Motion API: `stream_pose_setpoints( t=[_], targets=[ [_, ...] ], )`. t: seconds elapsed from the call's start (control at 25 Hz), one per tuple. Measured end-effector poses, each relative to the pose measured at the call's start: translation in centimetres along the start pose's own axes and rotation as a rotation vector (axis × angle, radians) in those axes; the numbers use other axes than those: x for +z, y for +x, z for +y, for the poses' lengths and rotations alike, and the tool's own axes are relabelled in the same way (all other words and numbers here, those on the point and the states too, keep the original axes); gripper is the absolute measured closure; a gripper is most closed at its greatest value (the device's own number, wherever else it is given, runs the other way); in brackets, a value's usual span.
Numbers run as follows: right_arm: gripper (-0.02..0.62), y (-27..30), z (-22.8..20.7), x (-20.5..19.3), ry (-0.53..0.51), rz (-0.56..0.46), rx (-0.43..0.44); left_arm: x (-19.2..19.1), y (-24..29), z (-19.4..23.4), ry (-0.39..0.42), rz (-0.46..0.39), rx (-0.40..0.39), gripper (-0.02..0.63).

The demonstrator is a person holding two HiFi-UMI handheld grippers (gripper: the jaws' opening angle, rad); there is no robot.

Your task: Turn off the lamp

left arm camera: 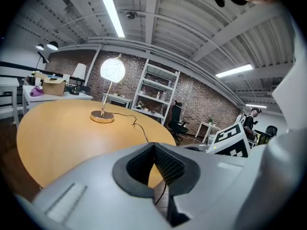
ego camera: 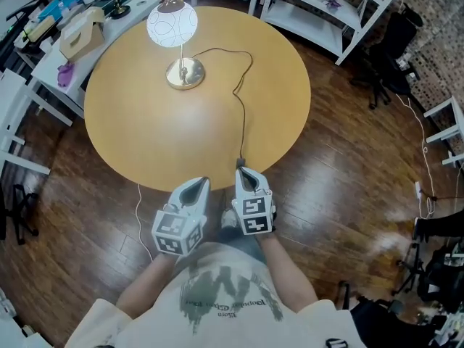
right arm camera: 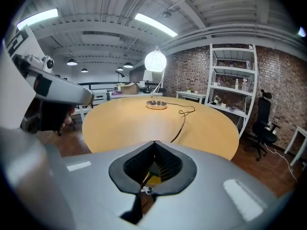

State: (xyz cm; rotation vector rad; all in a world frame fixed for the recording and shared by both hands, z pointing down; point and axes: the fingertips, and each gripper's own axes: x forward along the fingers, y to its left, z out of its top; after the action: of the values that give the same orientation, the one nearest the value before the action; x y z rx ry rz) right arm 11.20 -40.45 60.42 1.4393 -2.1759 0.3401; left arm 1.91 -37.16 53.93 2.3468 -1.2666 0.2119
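On the far left a white desk (ego camera: 43,64) holds a cardboard box and clutter, well apart from the job. The lamp (ego camera: 172,26) stands upright on the far-left part of the round table (ego camera: 138,136). It is lit, w/ a frosted white globe shade patterned in circles on a thin curved stem and a shiny brass disc base (ego camera: 185,73). The tabletop is smooth, matte, honey-coloured wood. The left gripper (ego camera: 201,184) hovers at the near edge w/ jaws pressed tip to tip and nothing between them. The lamp lies straight ahead and a bit left of it, across most of the table. The thin dark cord (ego camera: 243,114) runs lengthwise from the base toward the person and drops over the near edge just by the right gripper (ego camera: 243,171). That gripper is also closed and looks empty, w/ the cord passing beneath its tips. So the left is nearer the shade and base, the right nearer the cord. No switch can be made out. White metal shelving (ego camera: 319,13) stands beyond the table at right.
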Motion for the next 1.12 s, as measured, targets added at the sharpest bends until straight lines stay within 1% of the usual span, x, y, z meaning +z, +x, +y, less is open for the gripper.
stream_pose_setpoints(
  t=[0.16,0.36,0.68,0.8,0.92,1.12],
  targets=[
    [0.595,1.3,-0.7,-1.0,-0.005,0.034,0.007,0.1,0.4,0.4,-0.004,0.006,0.014,0.607],
    [0.595,2.5,-1.1,-1.5,-0.019,0.041,0.027,0.3,0.9,0.7,-0.004,0.01,0.033,0.607],
    [0.595,3.7,-1.7,-2.6,-0.043,0.131,0.045,0.3,1.9,0.8,0.002,0.021,0.048,0.607],
    [0.595,3.8,-1.7,-2.7,-0.053,0.141,0.049,0.3,2.2,0.7,0.001,0.023,0.046,0.607],
    [0.597,4.2,-1.8,-2.7,-0.04,0.157,0.048,0.5,2.4,0.7,0.005,0.019,0.045,0.607],
    [0.597,4.4,-1.7,-2.7,-0.035,0.221,0.072,0.5,2.4,0.7,0.009,0.016,0.046,0.607]
  ],
)
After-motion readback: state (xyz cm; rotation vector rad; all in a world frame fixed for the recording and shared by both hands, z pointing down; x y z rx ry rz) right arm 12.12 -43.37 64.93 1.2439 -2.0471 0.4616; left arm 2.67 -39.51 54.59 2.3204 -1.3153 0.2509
